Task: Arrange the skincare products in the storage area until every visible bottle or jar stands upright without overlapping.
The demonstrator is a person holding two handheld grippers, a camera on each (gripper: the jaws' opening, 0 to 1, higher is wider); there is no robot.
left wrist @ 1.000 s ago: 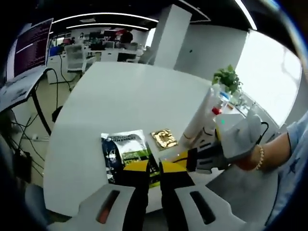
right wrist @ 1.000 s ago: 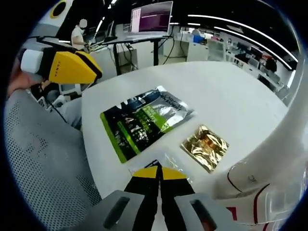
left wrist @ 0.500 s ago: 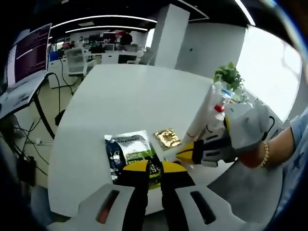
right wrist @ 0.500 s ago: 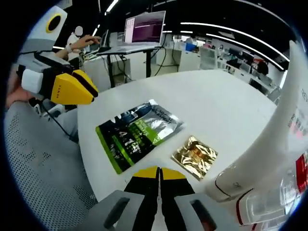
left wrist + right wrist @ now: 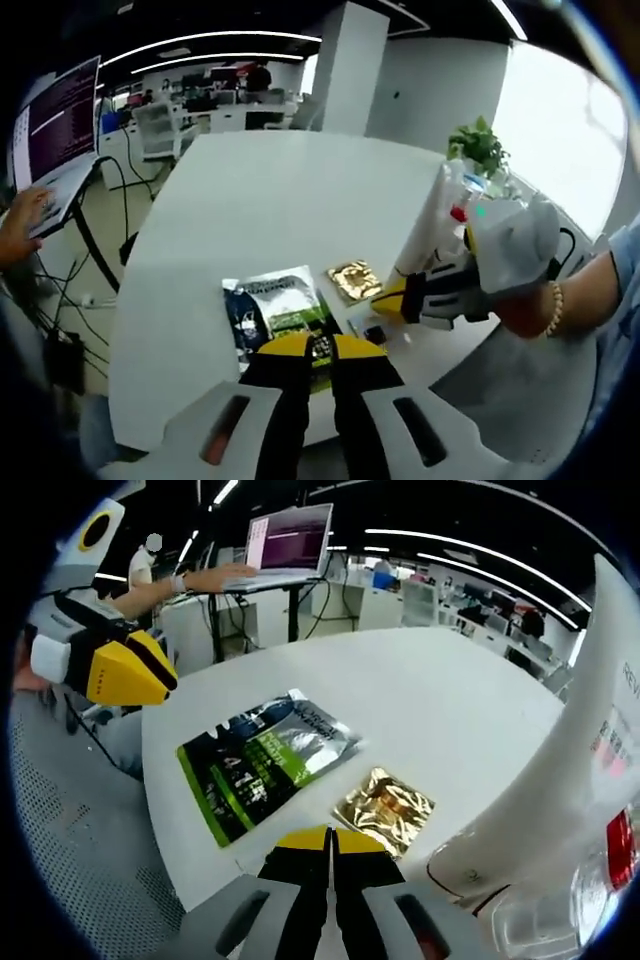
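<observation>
An open office with ceiling light strips and desks lies behind a large round white table (image 5: 270, 200), which spreads across the middle of both views. In the right gripper view a big white bottle (image 5: 560, 780) fills the right edge, its long axis running from lower centre up toward the upper right; in the left gripper view it stands at right of centre, leaning slightly. A green and black foil pouch (image 5: 262, 762) lies flat at centre left of the right gripper view, its long axis running lower left to upper right. Just right of it, apart from it, lies a small gold sachet (image 5: 383, 810). A laptop (image 5: 288, 542) with a lit screen sits at upper centre, a person's hand on it.

The left gripper (image 5: 318, 352) rises at bottom centre of its view, yellow tips pressed together, gripping nothing, over the pouch. The right gripper (image 5: 328, 842) is likewise clenched with nothing between its tips, near the sachet.
</observation>
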